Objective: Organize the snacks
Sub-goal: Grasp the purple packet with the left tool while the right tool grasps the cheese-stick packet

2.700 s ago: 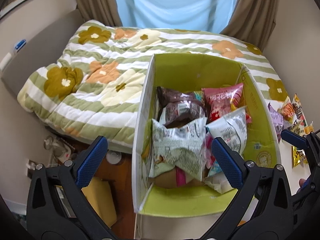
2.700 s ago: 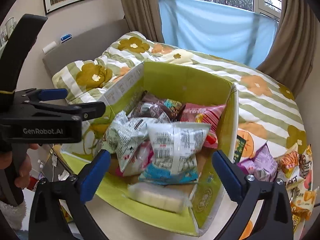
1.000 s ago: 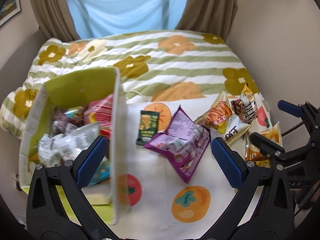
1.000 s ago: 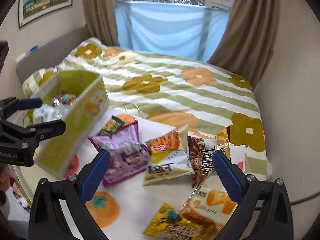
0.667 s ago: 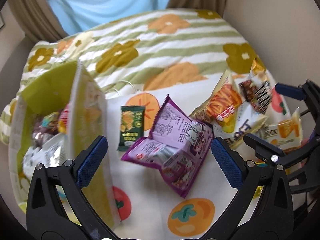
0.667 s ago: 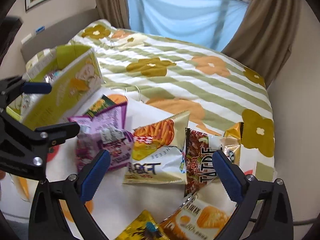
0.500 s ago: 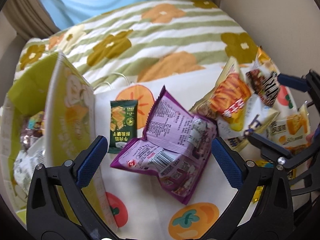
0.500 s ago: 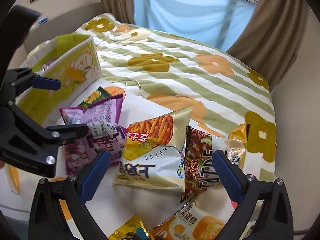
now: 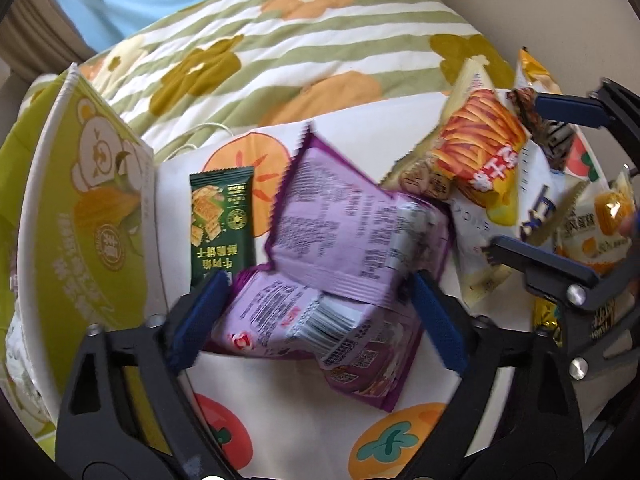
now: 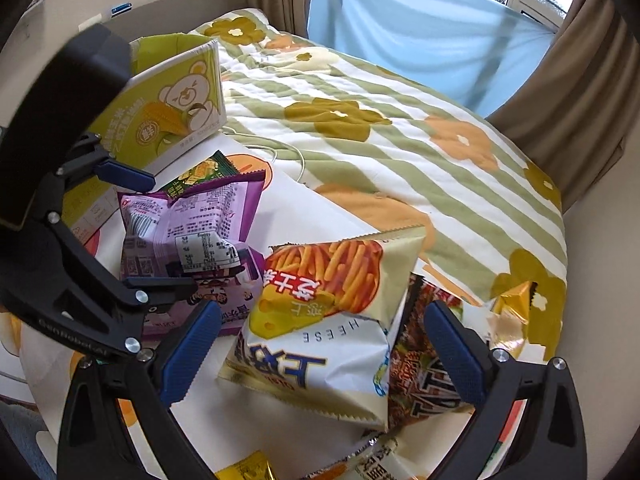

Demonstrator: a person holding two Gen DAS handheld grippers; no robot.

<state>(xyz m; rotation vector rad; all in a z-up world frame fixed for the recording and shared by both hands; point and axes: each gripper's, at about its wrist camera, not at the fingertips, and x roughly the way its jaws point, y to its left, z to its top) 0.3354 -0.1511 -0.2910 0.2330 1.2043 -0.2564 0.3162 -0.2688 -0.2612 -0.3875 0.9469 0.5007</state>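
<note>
Left gripper (image 9: 316, 320): low centre of the left wrist view, pointing steeply down; its jaws are closing, with the purple snack bags between the blue pads, and contact cannot be confirmed.
Purple snack bags (image 9: 340, 240): two crumpled packets overlapping at the centre of the left wrist view, lying on the fruit-print cloth; in the right wrist view they sit at middle left (image 10: 192, 232).
Right gripper (image 10: 324, 352): low centre of the right wrist view, jaws spread wide, gripping nothing; the pads straddle the cheese-stick bag without touching it.
Cheese-stick bag (image 10: 328, 312): cream packet with orange sticks printed on it, centre of the right wrist view, overlapping a dark brown packet (image 10: 420, 368) to its right; in the left wrist view it is at upper right (image 9: 480, 160).
Green snack bar (image 9: 222, 220): flat on the cloth, left of the purple bags, just beside the box.
Green box (image 9: 80, 208): yellow-green carton with a bear print, left edge of the left wrist view; upper left in the right wrist view (image 10: 172, 112).
Fruit-print cloth (image 9: 280, 400): white with orange and red fruit, under all the loose packets.
Bedspread (image 10: 400, 128): green-striped, floral, filling the upper half behind the cloth.
Other packets (image 9: 600, 232): yellow and orange bags at the right edge of the left wrist view.
</note>
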